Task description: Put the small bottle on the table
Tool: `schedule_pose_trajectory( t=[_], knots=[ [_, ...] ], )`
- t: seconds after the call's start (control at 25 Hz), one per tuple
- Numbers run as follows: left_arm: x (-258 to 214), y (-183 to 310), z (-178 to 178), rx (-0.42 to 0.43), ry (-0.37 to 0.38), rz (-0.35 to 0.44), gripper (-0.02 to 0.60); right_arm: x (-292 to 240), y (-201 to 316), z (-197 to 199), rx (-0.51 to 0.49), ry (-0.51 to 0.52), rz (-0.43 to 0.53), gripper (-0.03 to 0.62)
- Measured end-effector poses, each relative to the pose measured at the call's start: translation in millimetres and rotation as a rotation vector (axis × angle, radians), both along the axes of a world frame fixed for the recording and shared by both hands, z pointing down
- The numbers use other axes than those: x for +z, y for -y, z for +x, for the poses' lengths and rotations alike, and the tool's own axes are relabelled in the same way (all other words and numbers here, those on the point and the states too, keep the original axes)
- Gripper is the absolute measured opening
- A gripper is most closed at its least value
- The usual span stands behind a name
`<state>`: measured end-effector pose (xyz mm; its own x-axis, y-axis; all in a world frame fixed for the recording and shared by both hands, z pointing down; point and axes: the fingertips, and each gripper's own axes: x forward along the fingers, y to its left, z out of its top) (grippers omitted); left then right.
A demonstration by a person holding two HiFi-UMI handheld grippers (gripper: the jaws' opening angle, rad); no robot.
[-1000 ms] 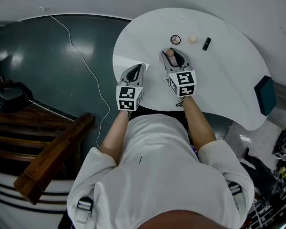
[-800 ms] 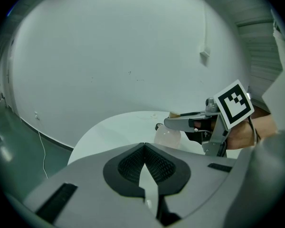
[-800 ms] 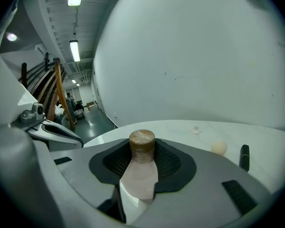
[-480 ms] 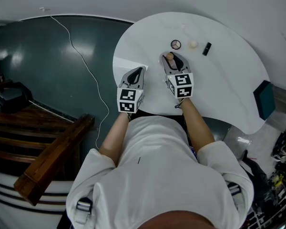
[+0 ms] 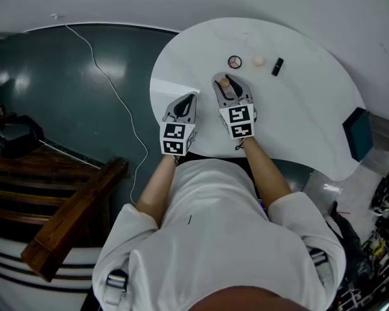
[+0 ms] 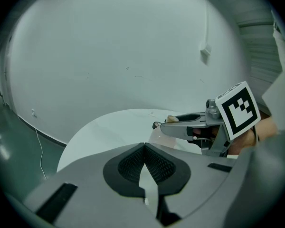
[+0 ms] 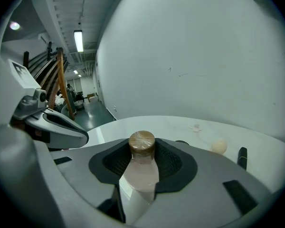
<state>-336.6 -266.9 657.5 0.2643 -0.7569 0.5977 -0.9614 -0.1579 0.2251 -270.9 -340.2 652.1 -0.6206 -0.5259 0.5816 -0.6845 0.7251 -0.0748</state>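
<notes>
My right gripper [image 5: 225, 87] is shut on the small bottle [image 5: 225, 82], a pale pink bottle [image 7: 140, 171] with a brown cap. It holds the bottle upright over the near middle of the white table [image 5: 305, 102]. The dark pads press on both sides of the bottle's neck. My left gripper [image 5: 187, 102] is shut and empty beside it, over the table's left edge; in the left gripper view its jaws [image 6: 145, 161] meet with nothing between them. The right gripper [image 6: 189, 125] shows there from the side.
Beyond the bottle lie a small round compact [image 5: 235, 61], a cream ball [image 5: 258, 61] and a black tube [image 5: 277, 64]. A teal box [image 5: 355, 133] sits at the table's right edge. A white cable [image 5: 110, 86] runs over the dark floor, and wooden steps [image 5: 58, 193] are at the left.
The head view has shifted a little. The right gripper still holds the bottle at about the same spot before the compact, and the left gripper stays beside it.
</notes>
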Motion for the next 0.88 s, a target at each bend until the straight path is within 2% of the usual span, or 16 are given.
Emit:
schedule_pose_trajectory(
  t=[0.16, 0.28, 0.44, 0.56, 0.64, 0.68, 0.88],
  knots=[
    [1.2, -2.4, 3.5, -0.007, -0.009, -0.007, 0.012, 1.4, -2.2, 0.7, -0.003, 0.033, -0.016, 0.154],
    [1.7, -4.9, 7.2, -0.017, -0.031, -0.012, 0.012, 0.5, -5.9, 6.9, -0.01, 0.059, -0.025, 0.206],
    [1.9, -10.9, 18.6, -0.005, -0.034, -0.027, 0.012, -4.3, -18.5, 29.3, 0.006, 0.061, -0.032, 0.201],
    [2.6, -15.7, 32.9, 0.017, -0.03, -0.034, 0.012, -5.5, -30.9, 51.8, 0.026, 0.052, -0.023, 0.142],
    [2.4, -19.1, 45.5, 0.031, -0.038, -0.037, 0.012, -6.2, -39.2, 70.0, 0.048, 0.039, -0.013, 0.019],
    [2.2, -20.5, 52.6, 0.037, -0.044, -0.037, 0.011, -6.2, -43.2, 79.2, 0.058, 0.032, -0.011, -0.002],
    [-2.7, -25.5, 91.4, 0.084, -0.058, -0.035, 0.011, -4.2, -60.1, 122.2, 0.09, -0.002, -0.034, -0.003]
  ],
)
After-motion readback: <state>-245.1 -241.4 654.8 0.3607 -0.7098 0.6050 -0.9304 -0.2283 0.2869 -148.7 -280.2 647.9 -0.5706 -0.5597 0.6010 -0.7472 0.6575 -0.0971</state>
